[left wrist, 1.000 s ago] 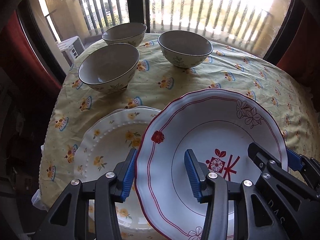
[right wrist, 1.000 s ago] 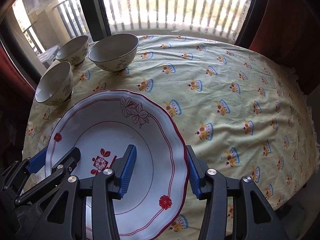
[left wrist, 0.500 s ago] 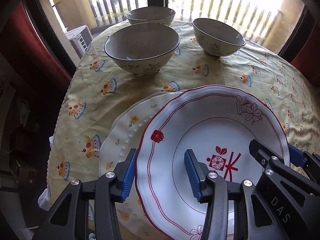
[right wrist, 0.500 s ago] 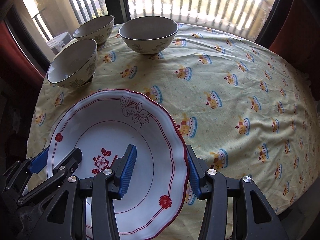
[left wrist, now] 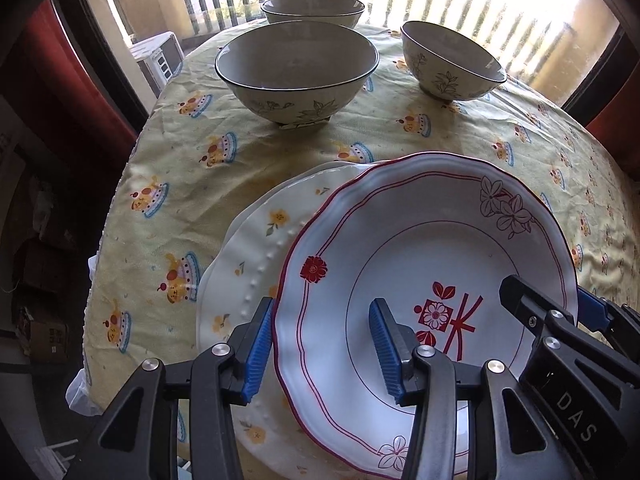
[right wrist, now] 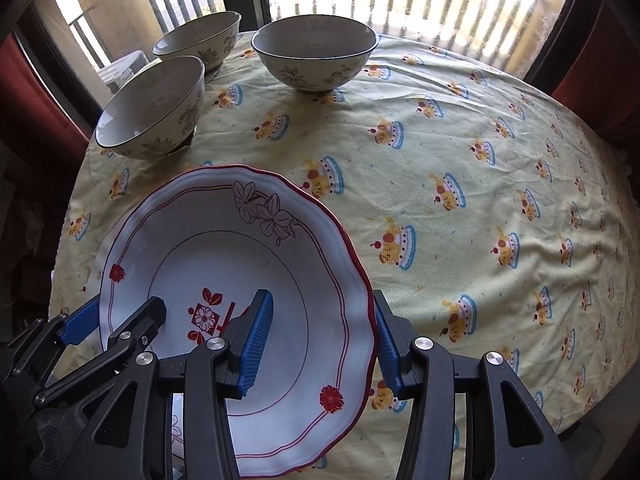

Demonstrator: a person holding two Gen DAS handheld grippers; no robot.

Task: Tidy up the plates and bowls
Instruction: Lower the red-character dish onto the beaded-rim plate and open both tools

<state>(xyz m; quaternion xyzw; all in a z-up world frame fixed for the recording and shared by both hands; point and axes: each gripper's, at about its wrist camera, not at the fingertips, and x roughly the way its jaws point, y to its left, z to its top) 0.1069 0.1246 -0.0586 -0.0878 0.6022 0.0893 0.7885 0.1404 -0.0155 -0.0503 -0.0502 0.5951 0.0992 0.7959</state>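
Observation:
A white plate with a red rim (left wrist: 420,248) and a red motif hangs just above a white plate with yellow flowers (left wrist: 256,256) and covers most of it. My left gripper (left wrist: 322,312) is shut on the red-rimmed plate's left rim, one pad outside it and one inside. On the opposite rim my right gripper (right wrist: 322,308) is shut the same way. Each wrist view shows the other gripper: the right gripper (left wrist: 554,300) and the left gripper (right wrist: 120,316). Three floral bowls (left wrist: 296,68) (left wrist: 312,8) (left wrist: 452,60) stand apart at the far side.
A yellow patterned cloth (right wrist: 460,184) covers the round table and its right half is bare. The table edge (left wrist: 116,216) drops off close to the left of the plates, with boxes (left wrist: 44,332) on the floor below. Behind the bowls are a window and red curtains (left wrist: 80,92).
Both grippers carried the red-rimmed plate toward the bowls and lower. It now covers more of the flowered plate. Both grips stayed the same.

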